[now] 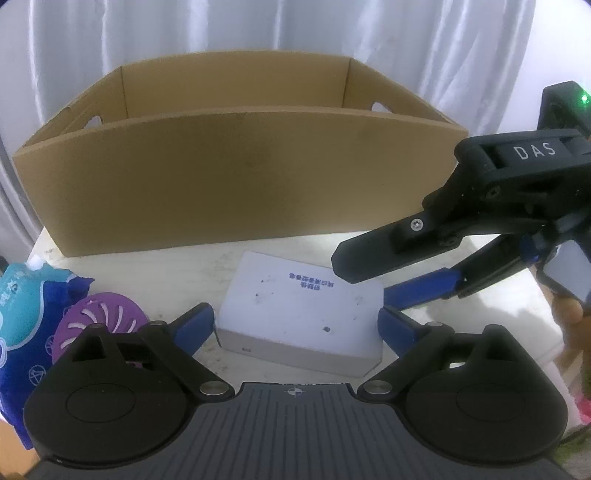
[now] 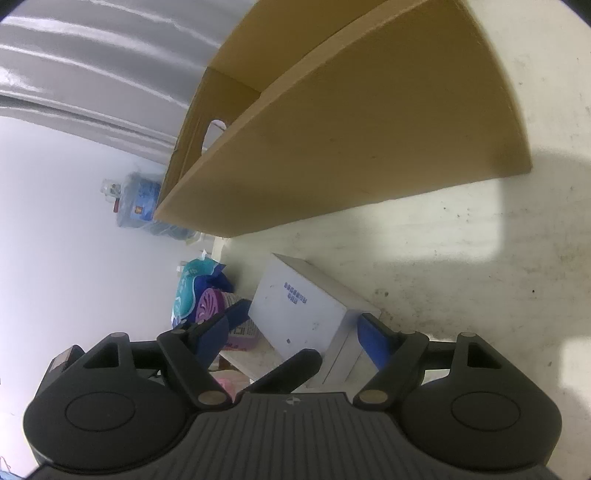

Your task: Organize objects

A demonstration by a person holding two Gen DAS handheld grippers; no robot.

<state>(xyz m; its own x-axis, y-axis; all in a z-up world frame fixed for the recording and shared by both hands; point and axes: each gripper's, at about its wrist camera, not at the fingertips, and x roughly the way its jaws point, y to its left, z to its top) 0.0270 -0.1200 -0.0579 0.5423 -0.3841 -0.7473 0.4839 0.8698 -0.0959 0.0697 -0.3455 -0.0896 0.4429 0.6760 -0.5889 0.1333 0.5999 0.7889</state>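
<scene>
Nearest the left wrist camera, the left gripper (image 1: 297, 325) stands with its jaws wide apart on either side of a flat white rectangular box (image 1: 301, 317) printed with small blue characters; the blue pads sit just beside the box's short sides, and no press on them can be made out. That box lies flat on the pale, scuffed tabletop (image 1: 207, 266), in front of a large open brown cardboard carton (image 1: 236, 177) with hand-hole cutouts in its end walls. From the right of that view the right gripper (image 1: 373, 284) reaches in, tilted down, its jaws spread, one black finger over the box's far right corner and one blue-padded finger low beside it. In the right wrist view the same box (image 2: 295, 314) lies between that gripper's open fingers (image 2: 373, 336), touching neither clearly. Left of the box sit a round purple slotted disc (image 1: 99, 317) and a blue and teal soft pouch (image 1: 26, 314), close together near the table's edge. Pale curtains (image 1: 258, 29) hang behind.
</scene>
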